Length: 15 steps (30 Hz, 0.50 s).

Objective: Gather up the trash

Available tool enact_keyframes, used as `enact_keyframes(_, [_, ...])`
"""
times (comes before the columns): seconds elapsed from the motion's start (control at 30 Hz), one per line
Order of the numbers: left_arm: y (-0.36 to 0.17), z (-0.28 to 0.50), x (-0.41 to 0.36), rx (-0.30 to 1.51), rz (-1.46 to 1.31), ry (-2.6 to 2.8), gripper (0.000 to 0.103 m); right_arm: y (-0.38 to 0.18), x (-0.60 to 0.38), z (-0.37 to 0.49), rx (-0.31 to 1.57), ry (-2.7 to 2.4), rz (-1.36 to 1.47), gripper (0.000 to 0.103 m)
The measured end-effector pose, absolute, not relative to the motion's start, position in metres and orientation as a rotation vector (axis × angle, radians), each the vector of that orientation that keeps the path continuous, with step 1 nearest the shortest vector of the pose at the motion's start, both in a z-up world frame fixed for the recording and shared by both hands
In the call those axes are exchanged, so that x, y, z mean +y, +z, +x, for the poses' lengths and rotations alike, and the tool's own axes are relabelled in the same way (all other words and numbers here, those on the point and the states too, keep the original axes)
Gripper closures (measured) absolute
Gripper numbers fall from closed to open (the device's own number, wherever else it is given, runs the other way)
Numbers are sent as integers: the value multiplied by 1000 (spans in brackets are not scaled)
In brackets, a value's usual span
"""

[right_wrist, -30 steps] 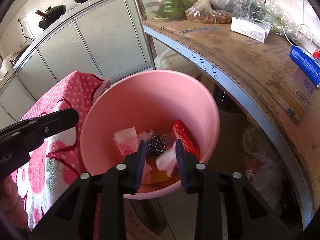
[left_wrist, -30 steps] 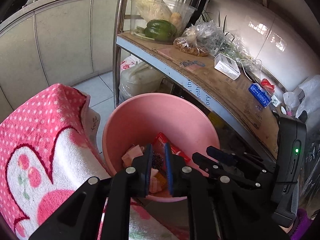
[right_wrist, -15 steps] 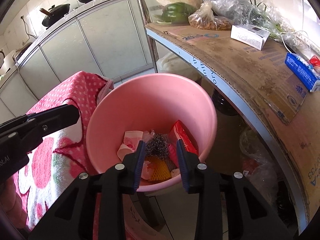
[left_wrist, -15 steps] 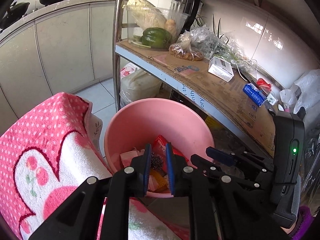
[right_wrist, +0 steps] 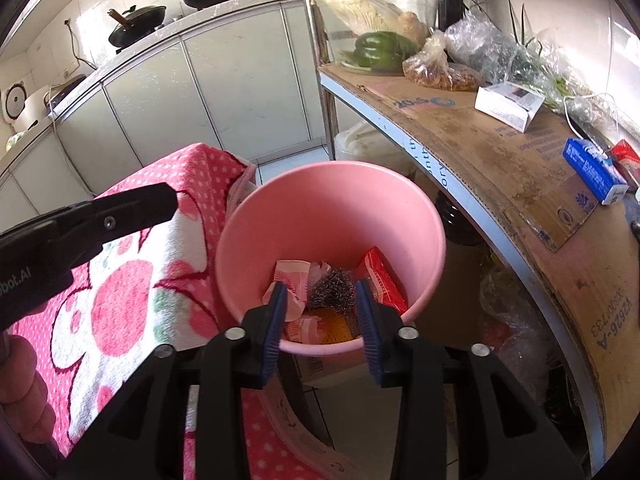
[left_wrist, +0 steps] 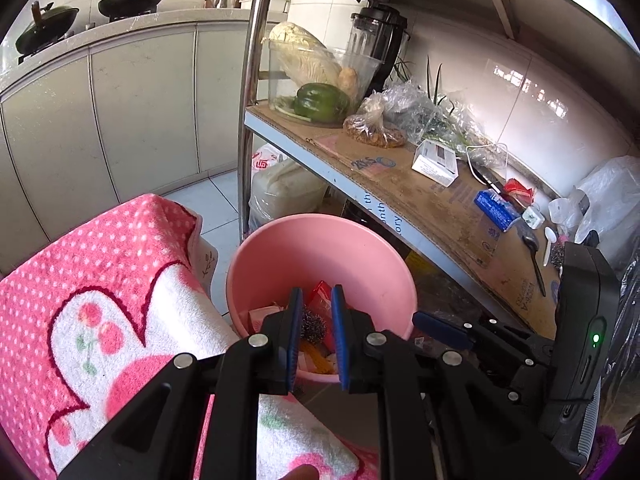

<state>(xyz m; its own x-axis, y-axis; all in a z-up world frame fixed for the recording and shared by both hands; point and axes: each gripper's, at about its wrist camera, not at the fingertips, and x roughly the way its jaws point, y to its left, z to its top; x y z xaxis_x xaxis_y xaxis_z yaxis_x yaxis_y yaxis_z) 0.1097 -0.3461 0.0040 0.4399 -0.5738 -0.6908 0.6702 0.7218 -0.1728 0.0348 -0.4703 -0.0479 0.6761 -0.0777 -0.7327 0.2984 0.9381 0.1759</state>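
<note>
A pink bucket [left_wrist: 320, 236] [right_wrist: 332, 204] stands on the floor between a pink towel and a shelf. It holds trash: a steel wool ball [right_wrist: 331, 290], a red packet [right_wrist: 380, 280], pink wrappers [right_wrist: 292, 276] and something orange [right_wrist: 336, 326]. My left gripper [left_wrist: 314, 300] hangs above the bucket's near rim, jaws a narrow gap apart and empty. My right gripper [right_wrist: 321, 290] is open and empty above the bucket. The right gripper also shows in the left wrist view [left_wrist: 436, 324].
A pink spotted towel [left_wrist: 100, 280] covers a surface on the left. A cardboard-lined shelf [right_wrist: 500, 152] on the right carries a white box [right_wrist: 508, 104], a blue packet [right_wrist: 592, 170], bagged food and a bowl of vegetables [left_wrist: 316, 80]. Kitchen cabinets stand behind.
Both grippers have pulled up and back from the bucket. The white scrap between the right jaws a second ago is gone, and the right jaws have opened wider.
</note>
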Motion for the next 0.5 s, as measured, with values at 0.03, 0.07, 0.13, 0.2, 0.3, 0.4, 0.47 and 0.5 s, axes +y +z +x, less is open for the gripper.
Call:
enact_keyframes(0.03, [6, 107, -344, 797, 134, -776, 89, -45, -467, 33, 795, -215, 284, 57])
enact_keyframes(0.07, [8, 104, -343, 793, 133, -778, 89, -42, -464, 30, 787, -215, 274, 56])
enact_keyframes(0.13, [12, 99, -340, 783, 130, -783, 89, -38, -460, 27, 781, -214, 265, 56])
enact_keyframes(0.2, [16, 95, -337, 773, 126, -787, 89, -34, -458, 24, 775, -213, 265, 56])
enact_keyframes(0.3, [21, 89, -333, 759, 122, -790, 89, -28, -454, 19, 766, -216, 258, 56])
enact_keyframes(0.4, [26, 83, -329, 747, 118, -792, 89, -24, -450, 15, 767, -213, 254, 54])
enact_keyframes(0.47, [28, 79, -325, 740, 112, -794, 89, -21, -447, 12, 758, -215, 249, 52])
enact_keyframes(0.5, [30, 78, -324, 737, 110, -794, 89, -19, -445, 9, 753, -215, 247, 51])
